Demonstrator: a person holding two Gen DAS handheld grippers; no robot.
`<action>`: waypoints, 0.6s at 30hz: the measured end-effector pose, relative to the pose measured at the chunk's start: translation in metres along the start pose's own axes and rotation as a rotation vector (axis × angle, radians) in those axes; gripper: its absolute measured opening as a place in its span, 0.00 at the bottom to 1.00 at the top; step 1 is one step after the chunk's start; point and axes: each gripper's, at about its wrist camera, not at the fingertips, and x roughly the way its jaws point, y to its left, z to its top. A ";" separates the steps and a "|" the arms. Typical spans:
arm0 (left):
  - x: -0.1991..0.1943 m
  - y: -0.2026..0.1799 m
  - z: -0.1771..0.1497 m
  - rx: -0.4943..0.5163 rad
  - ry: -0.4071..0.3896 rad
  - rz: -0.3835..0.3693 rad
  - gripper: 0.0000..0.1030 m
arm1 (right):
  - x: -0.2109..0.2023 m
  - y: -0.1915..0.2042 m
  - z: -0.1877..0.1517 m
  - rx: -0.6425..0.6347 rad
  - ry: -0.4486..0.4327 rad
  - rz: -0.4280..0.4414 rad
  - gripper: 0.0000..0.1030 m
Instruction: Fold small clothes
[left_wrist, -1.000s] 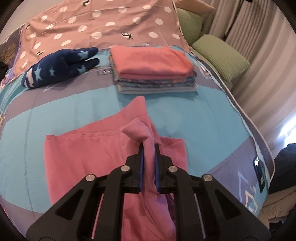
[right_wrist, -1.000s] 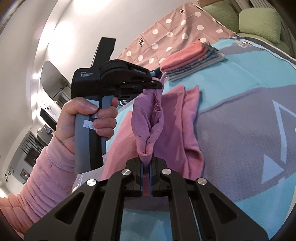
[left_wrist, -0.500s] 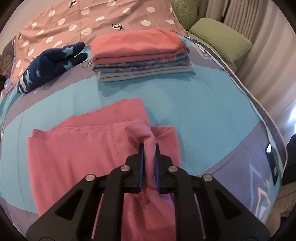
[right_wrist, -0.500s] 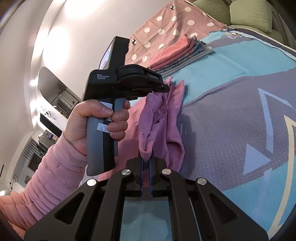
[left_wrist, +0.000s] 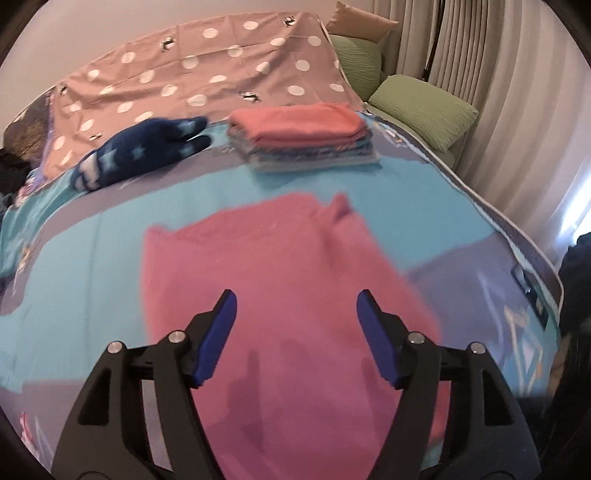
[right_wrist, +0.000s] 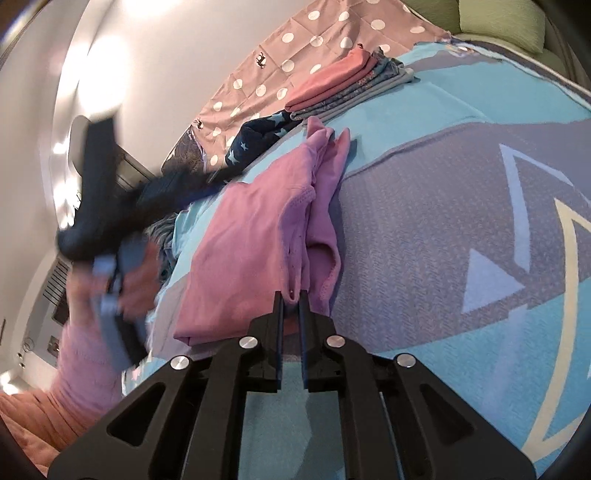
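Left wrist view is showing me my left gripper (left_wrist: 295, 328) with its jaws opening, standing wide apart, nothing pressed between the blue pads (left_wrist: 218, 336); the pink garment (left_wrist: 280, 280) is lying folded on the blue and grey blanket (left_wrist: 92, 258) below and beyond them, blurred. Farther back a stack of folded clothes (left_wrist: 303, 136), a pink piece on top, is sitting on the blanket, with a dark blue starred piece (left_wrist: 136, 155) lying to its left and a spotted sheet (left_wrist: 221, 77) spreading behind both. Green pillows (left_wrist: 424, 107) are resting at the right by the curtains (left_wrist: 498, 92). From the right wrist view, I am seeing my right gripper (right_wrist: 291, 299) with its jaws nearly together, pinching the near edge of the pink garment, which is spreading flat away from the pads toward the stack. At the left of that view a hand (right_wrist: 136, 280) in a pink sleeve (right_wrist: 81, 369) is gripping the left gripper's handle, blurred and clear of the garment.
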 end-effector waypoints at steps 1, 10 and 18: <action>-0.009 0.003 -0.010 0.006 -0.007 0.007 0.68 | 0.000 -0.002 0.001 0.011 0.003 0.006 0.07; -0.070 0.031 -0.122 0.075 0.037 0.105 0.75 | -0.007 0.002 0.006 0.016 -0.003 -0.012 0.10; -0.061 0.042 -0.147 0.027 0.037 0.155 0.75 | -0.017 0.023 -0.007 -0.136 -0.021 -0.239 0.28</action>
